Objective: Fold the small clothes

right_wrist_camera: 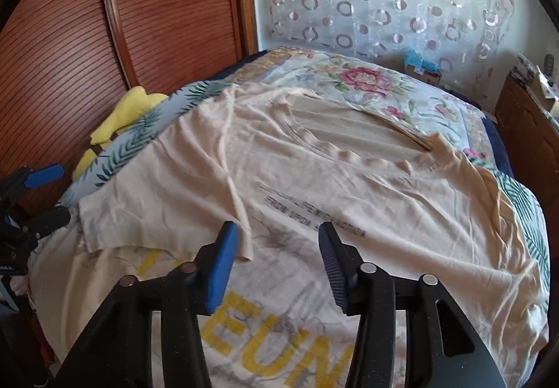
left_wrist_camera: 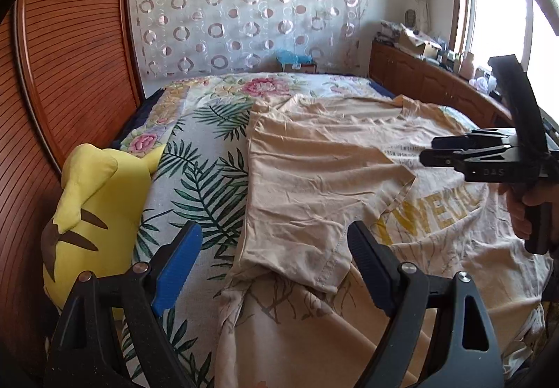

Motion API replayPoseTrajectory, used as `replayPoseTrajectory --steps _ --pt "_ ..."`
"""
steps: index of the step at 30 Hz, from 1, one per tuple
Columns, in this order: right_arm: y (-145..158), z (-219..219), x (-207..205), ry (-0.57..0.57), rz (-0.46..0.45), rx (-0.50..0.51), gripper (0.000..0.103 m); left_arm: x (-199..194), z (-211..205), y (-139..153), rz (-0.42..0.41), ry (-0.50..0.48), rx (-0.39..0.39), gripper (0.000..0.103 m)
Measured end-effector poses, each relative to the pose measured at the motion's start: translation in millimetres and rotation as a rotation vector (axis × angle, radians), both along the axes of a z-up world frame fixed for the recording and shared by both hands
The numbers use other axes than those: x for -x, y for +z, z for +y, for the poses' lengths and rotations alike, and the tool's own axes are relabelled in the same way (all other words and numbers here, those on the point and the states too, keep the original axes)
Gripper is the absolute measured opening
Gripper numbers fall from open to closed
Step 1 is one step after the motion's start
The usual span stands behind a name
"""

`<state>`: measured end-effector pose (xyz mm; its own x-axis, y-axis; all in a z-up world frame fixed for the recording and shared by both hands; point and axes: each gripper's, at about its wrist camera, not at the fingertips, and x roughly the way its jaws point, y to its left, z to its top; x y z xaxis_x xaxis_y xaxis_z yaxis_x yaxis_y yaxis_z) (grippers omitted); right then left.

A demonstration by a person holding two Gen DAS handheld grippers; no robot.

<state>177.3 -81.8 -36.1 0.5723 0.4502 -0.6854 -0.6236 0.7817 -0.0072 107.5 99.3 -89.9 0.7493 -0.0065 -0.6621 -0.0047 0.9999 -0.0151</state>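
Hovering over a bed, two hand-held grippers work on a beige T-shirt (right_wrist_camera: 314, 178) that lies spread face up on a floral bedspread (left_wrist_camera: 209, 129). The left gripper (left_wrist_camera: 276, 262) has its blue fingers (left_wrist_camera: 178, 265) spread wide apart with nothing between them; directly ahead of and below them lies the hem of a sleeve or side panel already folded inward over the shirt's front. The right gripper (right_wrist_camera: 277, 265) has its fingers (right_wrist_camera: 220, 269) partly apart, also gripping nothing, poised above the shirt's printed chest, with the tip of the folded flap just ahead of its left finger. Yellow lettering (right_wrist_camera: 265, 328) sits beneath these fingers, smaller dark print just beyond them, and the rippled neckline farther out.

In the left view, the right gripper appears from the side at the far right, a hand (left_wrist_camera: 527, 210) wrapped round its handle.

The step in hand looks like preparing the next fold. To do it well, each pair of fingers should probably come down on a single edge of cloth, pinch only the layers meant to move, and lift together so the fold stays straight and the wrinkles do not bunch.

Beyond the left fingers, to their left, a yellow plush toy (left_wrist_camera: 91, 210) leans against a slatted wooden headboard (left_wrist_camera: 70, 56), close to the shirt's edge; it could snag a wide swing. Farther out hang a circle-patterned curtain (left_wrist_camera: 244, 4), and to the right a cluttered wooden cabinet (left_wrist_camera: 419, 70) under a bright window (left_wrist_camera: 496, 4).
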Motion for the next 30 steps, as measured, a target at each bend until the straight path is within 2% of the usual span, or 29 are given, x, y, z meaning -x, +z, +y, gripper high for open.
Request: replayPoseTrajectory --steps 9,12,14,16,19,22,23,24,30 --pt "-23 -8 -7 -0.079 0.008 0.079 0.051 -30 -8 -24 0.119 -0.008 -0.031 0.086" --pt "-23 -6 -5 -0.075 -0.003 0.066 0.052 -34 -8 -27 0.14 -0.013 -0.025 0.086" --pt "-24 -6 -4 -0.08 -0.009 0.066 0.055 -36 -10 -31 0.159 -0.017 -0.029 0.086" --pt "-25 -8 -6 -0.088 0.0 0.06 0.067 -37 -10 -31 0.16 -0.022 -0.021 0.086" --pt "-27 -14 -9 -0.085 0.016 0.057 0.079 -39 -5 -33 0.174 -0.025 0.019 0.088" --pt "-27 -14 -10 -0.089 0.011 0.071 0.084 -41 -4 -35 0.184 -0.03 0.027 0.095" --pt "-27 -15 -12 -0.088 0.015 0.067 0.085 -42 -6 -36 0.19 -0.034 0.017 0.102" --pt "-27 -16 -12 -0.086 0.018 0.066 0.086 -43 -11 -38 0.204 -0.039 -0.007 0.103" --pt "-27 -18 -11 -0.074 0.02 0.076 0.086 -41 -11 -36 0.201 -0.044 -0.003 0.103"
